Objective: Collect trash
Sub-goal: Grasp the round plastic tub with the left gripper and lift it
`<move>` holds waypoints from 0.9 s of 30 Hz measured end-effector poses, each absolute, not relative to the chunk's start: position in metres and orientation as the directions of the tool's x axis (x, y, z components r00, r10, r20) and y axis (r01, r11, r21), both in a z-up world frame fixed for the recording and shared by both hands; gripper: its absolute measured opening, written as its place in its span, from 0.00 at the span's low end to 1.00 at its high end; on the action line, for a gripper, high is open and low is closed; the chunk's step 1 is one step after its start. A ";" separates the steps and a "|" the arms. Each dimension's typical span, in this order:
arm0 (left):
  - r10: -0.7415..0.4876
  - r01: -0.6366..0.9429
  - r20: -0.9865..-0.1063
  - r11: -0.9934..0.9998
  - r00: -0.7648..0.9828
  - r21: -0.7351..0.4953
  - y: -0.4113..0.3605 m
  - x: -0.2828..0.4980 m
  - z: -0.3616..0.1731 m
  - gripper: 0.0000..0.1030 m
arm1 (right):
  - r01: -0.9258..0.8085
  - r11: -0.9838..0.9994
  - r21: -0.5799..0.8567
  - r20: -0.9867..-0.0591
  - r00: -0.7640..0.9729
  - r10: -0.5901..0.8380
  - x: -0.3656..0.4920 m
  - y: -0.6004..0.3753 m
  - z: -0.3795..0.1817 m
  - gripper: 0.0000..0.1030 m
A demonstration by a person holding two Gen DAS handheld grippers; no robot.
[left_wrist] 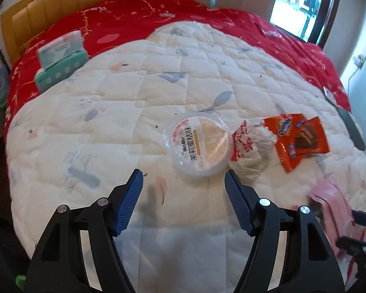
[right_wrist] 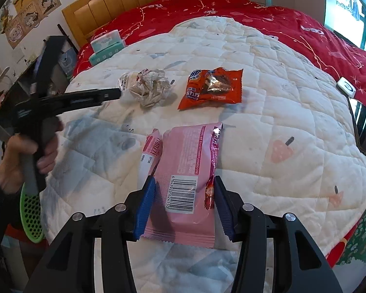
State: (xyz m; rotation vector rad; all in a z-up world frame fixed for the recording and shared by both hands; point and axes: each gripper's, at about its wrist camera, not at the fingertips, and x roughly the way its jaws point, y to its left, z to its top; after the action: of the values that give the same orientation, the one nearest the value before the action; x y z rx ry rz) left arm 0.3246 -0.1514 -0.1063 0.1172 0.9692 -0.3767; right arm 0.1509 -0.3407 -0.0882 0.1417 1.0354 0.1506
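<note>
White quilted bedspread [left_wrist: 109, 127] fills my view: my right gripper [right_wrist: 185, 204] pinches a pink foil wrapper [right_wrist: 183, 171], while my left gripper [left_wrist: 183, 200], jaws spread empty, must next straddle the round clear plastic lid [left_wrist: 199, 144] just beyond.

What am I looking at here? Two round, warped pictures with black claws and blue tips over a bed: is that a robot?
No robot: a person holds a hand-held gripper in each hand, each carrying a wide-angle camera. The left one's picture shows its left hand-held gripper open above a lidded plastic cup, crumpled paper and an orange snack wrapper on the white quilt. The right one's picture shows the right hand-held gripper shut on a pink snack packet.
</note>
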 end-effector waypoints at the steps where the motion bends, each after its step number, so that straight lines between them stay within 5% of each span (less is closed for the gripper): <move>1: -0.255 0.375 -0.827 0.925 0.501 -0.058 -0.156 0.328 -0.109 0.68 | -0.058 0.980 0.190 -0.844 0.501 0.193 0.150 -0.341 -0.089 0.46; 7: -0.211 0.406 -0.820 0.914 0.532 0.029 -0.170 0.340 -0.118 0.74 | -0.052 0.978 0.203 -0.847 0.493 0.201 0.150 -0.346 -0.096 0.46; 13: -0.280 0.440 -0.782 0.898 0.557 -0.008 -0.170 0.336 -0.113 0.51 | -0.048 0.974 0.221 -0.841 0.496 0.215 0.146 -0.345 -0.098 0.45; 18: -0.302 0.434 -0.768 0.900 0.565 -0.034 -0.161 0.316 -0.105 0.51 | -0.049 0.972 0.228 -0.841 0.493 0.222 0.143 -0.339 -0.096 0.45; 20: -0.307 0.425 -0.760 0.904 0.572 -0.045 -0.152 0.305 -0.099 0.51 | -0.046 0.978 0.205 -0.847 0.492 0.201 0.139 -0.334 -0.099 0.49; 22: -0.310 0.419 -0.750 0.907 0.584 -0.049 -0.144 0.294 -0.092 0.51 | -0.047 0.980 0.192 -0.844 0.501 0.190 0.134 -0.330 -0.098 0.69; 27: -0.311 0.389 -0.731 0.919 0.607 -0.068 -0.122 0.271 -0.077 0.51 | -0.038 0.986 0.165 -0.834 0.528 0.160 0.130 -0.325 -0.093 0.81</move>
State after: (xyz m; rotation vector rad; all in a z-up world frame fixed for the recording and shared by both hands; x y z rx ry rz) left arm 0.2713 -0.1219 -0.0770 0.1013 0.8246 -0.4049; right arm 0.1296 -0.3246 -0.0933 0.1317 1.0090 0.1186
